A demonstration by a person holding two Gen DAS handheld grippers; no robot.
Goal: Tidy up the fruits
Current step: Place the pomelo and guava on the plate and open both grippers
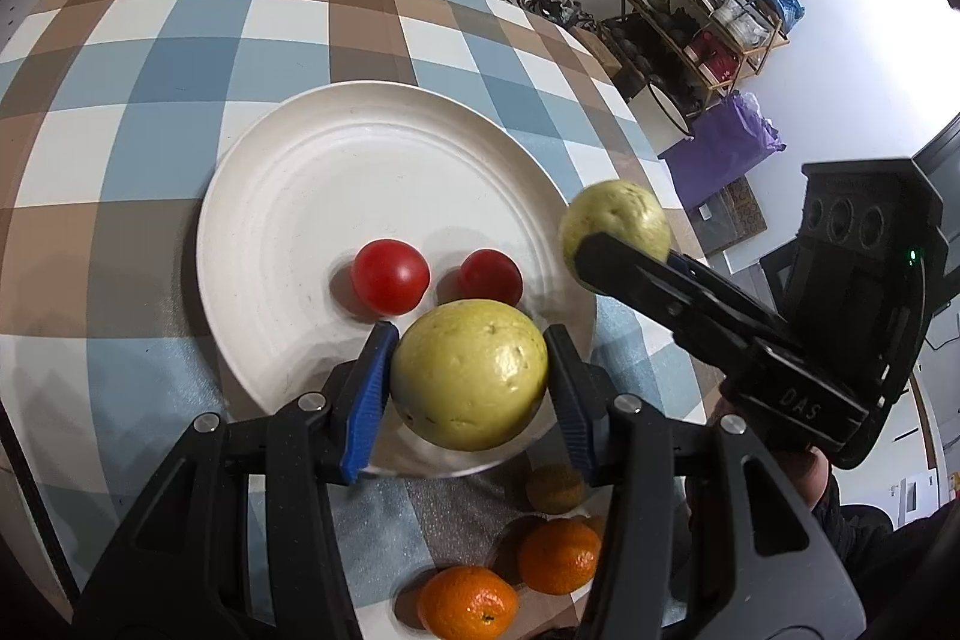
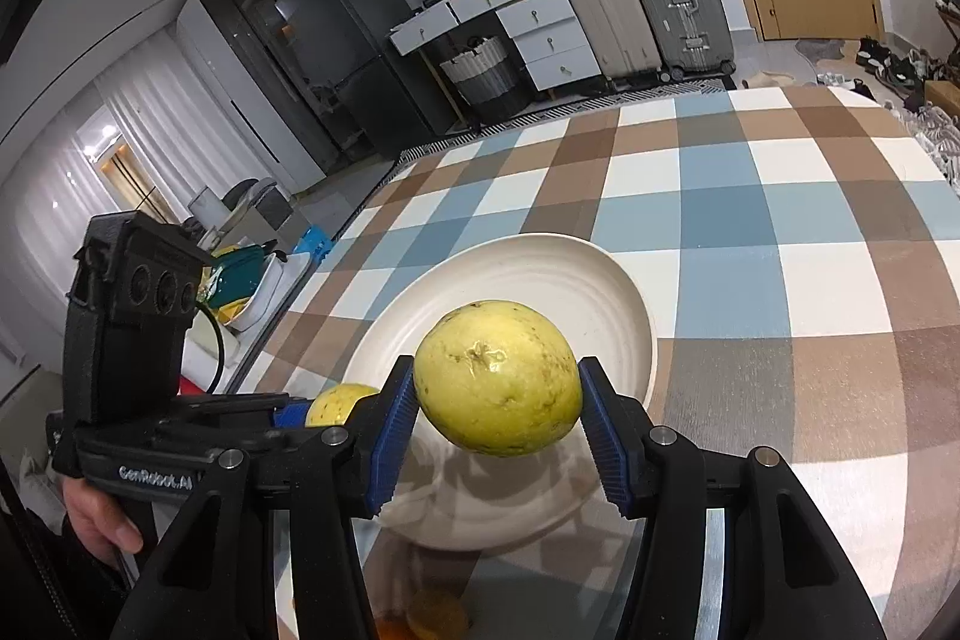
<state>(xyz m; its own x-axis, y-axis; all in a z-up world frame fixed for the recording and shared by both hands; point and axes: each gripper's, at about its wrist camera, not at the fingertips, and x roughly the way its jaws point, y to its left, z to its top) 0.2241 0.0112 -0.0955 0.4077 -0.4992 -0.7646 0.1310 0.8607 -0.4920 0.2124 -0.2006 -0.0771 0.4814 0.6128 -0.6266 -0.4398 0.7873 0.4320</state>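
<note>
Two red tomatoes (image 1: 390, 283) sit on white plate (image 1: 288, 196) on checked tablecloth (image 1: 180, 40). Oranges (image 1: 558, 556) and brown kiwi (image 1: 555, 487) lie off plate, near edge. Left gripper (image 1: 471, 379) squeezes yellow guava (image 1: 471, 373) over plate's near rim. Right gripper (image 2: 498, 394) squeezes second guava (image 2: 498, 379) above plate (stem end faces camera). Both round, no long side.

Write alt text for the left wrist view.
The left tongs hold a yellow-green fruit over a white plate with two red fruits. The right tongs hold another yellow-green fruit beside it; two oranges lie nearer.
</note>
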